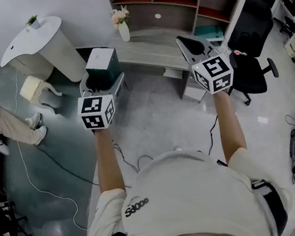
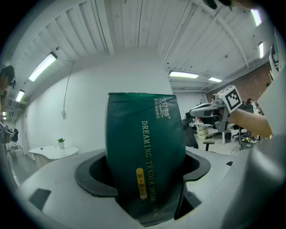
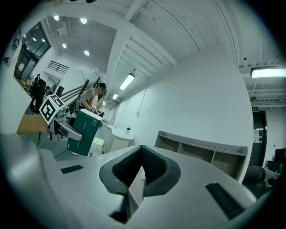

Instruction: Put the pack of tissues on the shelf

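Note:
A dark green pack of tissues (image 1: pixel 102 65) stands upright between the jaws of my left gripper (image 1: pixel 101 84), held in the air. In the left gripper view the pack (image 2: pixel 143 134) fills the middle and the left gripper (image 2: pixel 144 174) is shut on its lower part, jaws wide. My right gripper (image 1: pixel 192 47) is held up to the right, nearer the shelf (image 1: pixel 175 0). Its jaws meet, with nothing between them. In the right gripper view the right gripper (image 3: pixel 140 156) points toward the shelf (image 3: pixel 201 152), and the pack (image 3: pixel 84 133) shows at the left.
A long grey counter (image 1: pixel 149 47) runs below the shelf, with a vase of flowers (image 1: pixel 122 25) on it. A black office chair (image 1: pixel 251 47) stands at the right. At the left are a white round table (image 1: pixel 35 40), a pale stool (image 1: pixel 33 87) and a seated person (image 1: pixel 8 127). Cables (image 1: pixel 51 165) trail on the floor.

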Action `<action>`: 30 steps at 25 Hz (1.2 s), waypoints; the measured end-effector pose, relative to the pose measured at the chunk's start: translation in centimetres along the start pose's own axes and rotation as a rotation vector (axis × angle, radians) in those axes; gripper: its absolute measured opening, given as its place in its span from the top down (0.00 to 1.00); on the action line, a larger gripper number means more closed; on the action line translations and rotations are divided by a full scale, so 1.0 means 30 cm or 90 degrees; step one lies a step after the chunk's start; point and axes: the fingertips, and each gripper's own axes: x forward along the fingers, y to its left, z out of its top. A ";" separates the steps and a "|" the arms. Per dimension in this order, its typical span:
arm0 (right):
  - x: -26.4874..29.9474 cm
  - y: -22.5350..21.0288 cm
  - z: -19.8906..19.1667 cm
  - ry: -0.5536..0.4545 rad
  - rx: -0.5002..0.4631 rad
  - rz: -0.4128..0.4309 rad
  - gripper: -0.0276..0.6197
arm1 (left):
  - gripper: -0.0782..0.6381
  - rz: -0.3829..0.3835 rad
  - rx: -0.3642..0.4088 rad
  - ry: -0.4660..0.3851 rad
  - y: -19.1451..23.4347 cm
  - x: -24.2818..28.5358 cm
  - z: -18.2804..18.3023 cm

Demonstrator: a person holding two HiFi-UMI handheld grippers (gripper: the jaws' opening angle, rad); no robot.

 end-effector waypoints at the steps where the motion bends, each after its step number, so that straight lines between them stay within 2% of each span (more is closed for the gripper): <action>1: 0.003 0.004 0.002 0.002 0.000 -0.001 0.97 | 0.32 -0.002 -0.002 0.000 0.005 -0.002 0.000; 13: -0.010 0.118 -0.016 0.032 0.002 -0.024 0.97 | 0.32 -0.032 -0.016 -0.003 0.040 -0.055 -0.055; 17: -0.021 0.132 -0.001 0.007 0.027 -0.022 0.97 | 0.32 -0.040 -0.018 -0.002 0.043 -0.054 -0.075; 20: -0.006 0.117 0.008 -0.009 0.044 -0.025 0.97 | 0.32 -0.043 -0.015 -0.004 0.055 -0.033 -0.074; 25: 0.068 0.088 -0.034 0.005 0.027 -0.005 0.97 | 0.32 -0.043 -0.017 0.001 0.078 0.043 -0.091; 30: 0.188 -0.029 -0.084 -0.021 0.058 0.007 0.97 | 0.32 -0.031 -0.016 0.017 0.112 0.192 -0.109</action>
